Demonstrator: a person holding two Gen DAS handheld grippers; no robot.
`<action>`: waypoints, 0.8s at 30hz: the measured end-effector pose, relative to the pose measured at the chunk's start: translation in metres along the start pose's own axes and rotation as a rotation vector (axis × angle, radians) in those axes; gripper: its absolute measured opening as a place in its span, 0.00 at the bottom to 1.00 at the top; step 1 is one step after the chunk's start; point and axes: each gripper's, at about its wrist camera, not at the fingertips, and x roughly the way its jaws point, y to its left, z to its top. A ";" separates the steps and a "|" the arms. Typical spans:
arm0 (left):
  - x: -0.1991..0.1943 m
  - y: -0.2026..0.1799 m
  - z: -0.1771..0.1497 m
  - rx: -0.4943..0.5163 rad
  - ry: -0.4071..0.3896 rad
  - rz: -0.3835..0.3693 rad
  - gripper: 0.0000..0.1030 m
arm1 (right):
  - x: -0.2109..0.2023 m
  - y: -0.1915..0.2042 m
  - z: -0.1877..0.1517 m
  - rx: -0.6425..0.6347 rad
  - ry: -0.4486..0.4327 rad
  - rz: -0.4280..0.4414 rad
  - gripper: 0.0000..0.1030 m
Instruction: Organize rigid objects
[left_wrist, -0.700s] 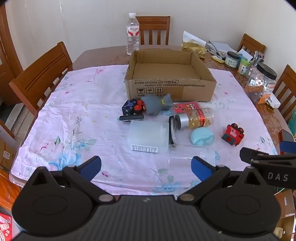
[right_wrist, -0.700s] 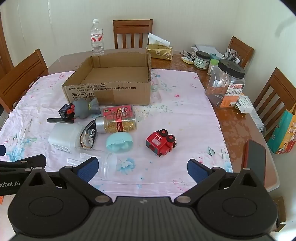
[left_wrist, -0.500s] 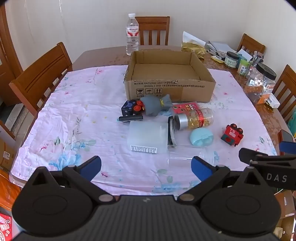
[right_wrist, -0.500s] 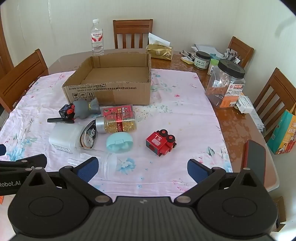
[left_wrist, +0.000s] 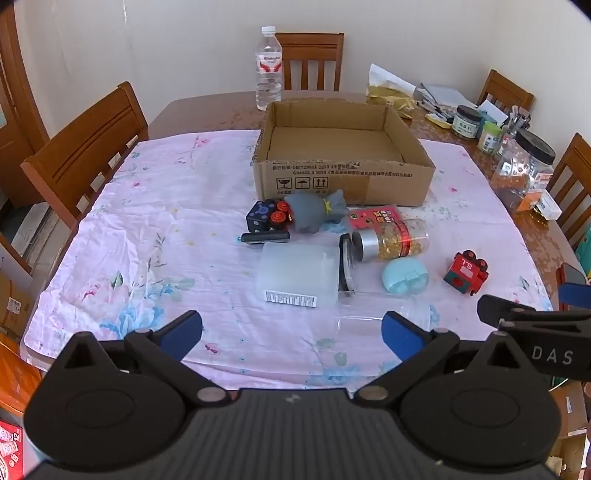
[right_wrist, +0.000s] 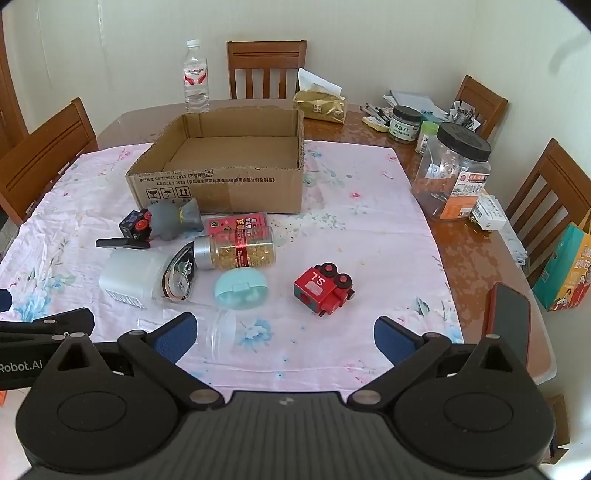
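Both grippers hung over the near edge of the flowered tablecloth (right_wrist: 369, 229), tilted down at the clutter. The left gripper (left_wrist: 291, 330) stood with its blue pads spread as wide as they would go, nothing between them; the arm beside it read "DAS". Farthest left lay a dark cube with red knobs (left_wrist: 266, 218) and a black clip (left_wrist: 264, 237), then a grey soft toy (left_wrist: 314, 213) leaning by the cardboard box (right_wrist: 221, 184), whose front wall carried fragile, umbrella and this-way-up marks under a line of print too small to read. A frosted white tub (left_wrist: 299, 275) lay on its side, barcode sticker up, its lid showing "12m". Next came a tipped bottle of golden capsules (right_wrist: 240, 253) with a red label, a teal case (right_wrist: 241, 288), and a red toy engine (right_wrist: 323, 288) marked "S.L". The right gripper (right_wrist: 284, 334) was equally agape and empty-handed, "Robot.AI" showing on the arm at its left.
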 end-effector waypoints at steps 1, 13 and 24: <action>0.000 0.000 0.000 -0.002 0.001 0.000 1.00 | 0.000 0.000 0.000 0.000 -0.001 -0.001 1.00; -0.002 0.001 0.001 0.000 -0.003 0.000 1.00 | -0.002 0.003 0.002 0.000 -0.005 0.000 1.00; -0.003 0.001 0.002 -0.004 -0.007 -0.004 1.00 | -0.005 0.004 0.003 0.001 -0.013 -0.003 1.00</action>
